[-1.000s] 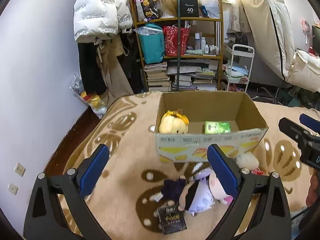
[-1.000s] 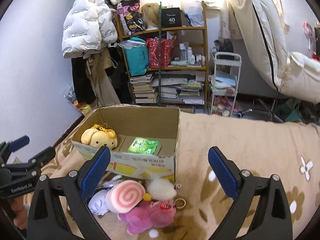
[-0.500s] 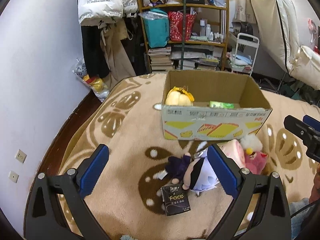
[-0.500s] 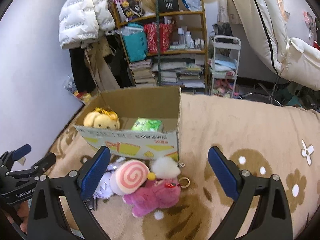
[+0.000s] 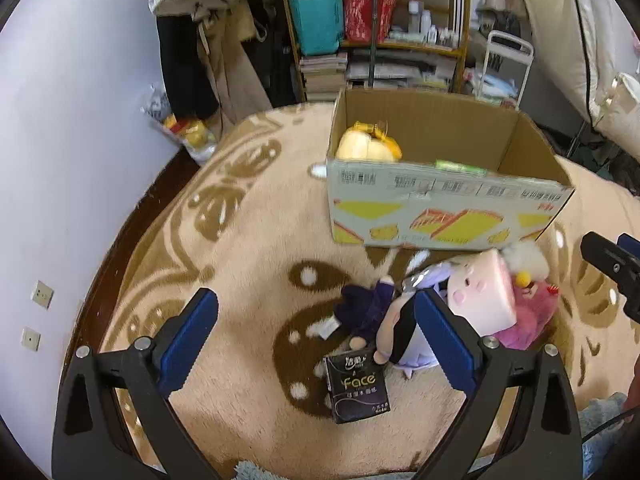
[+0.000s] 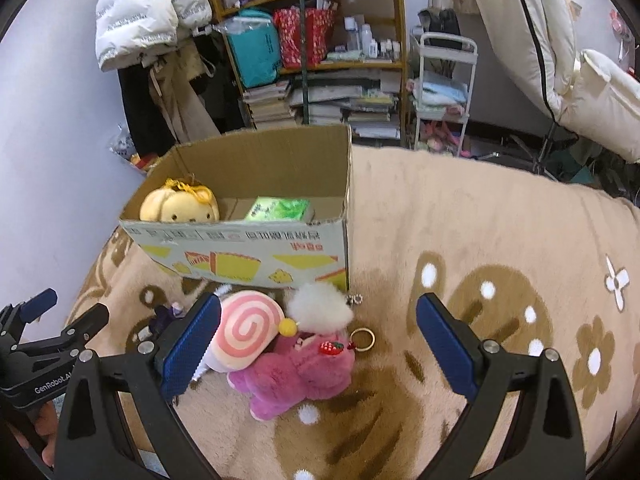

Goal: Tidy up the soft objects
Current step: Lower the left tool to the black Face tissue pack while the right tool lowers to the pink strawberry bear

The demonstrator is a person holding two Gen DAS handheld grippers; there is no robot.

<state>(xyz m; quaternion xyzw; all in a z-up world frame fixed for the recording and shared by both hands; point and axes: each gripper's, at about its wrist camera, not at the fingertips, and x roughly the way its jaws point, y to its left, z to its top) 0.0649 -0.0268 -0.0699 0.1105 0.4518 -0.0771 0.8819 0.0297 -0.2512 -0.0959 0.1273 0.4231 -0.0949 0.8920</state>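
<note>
Beige carpet [image 5: 248, 240] with brown flower patterns covers the floor. Above it the left gripper [image 5: 316, 332] hangs spread wide and empty, with a black tissue pack [image 5: 357, 387] lying between its fingers and a dark purple doll [image 5: 366, 306] just beyond. The right gripper [image 6: 318, 340] is likewise released, holding nothing, over a pink plush toy [image 6: 298, 372], a pink swirl plush [image 6: 246, 330] and a white pompom [image 6: 320, 304], all touching one another. Farther off stands an open cardboard box [image 6: 240, 248] holding a yellow plush [image 6: 180, 206] on the left and a green pack [image 6: 280, 209] beside it. A cluttered bookshelf [image 6: 320, 60] stands at the far wall.
</note>
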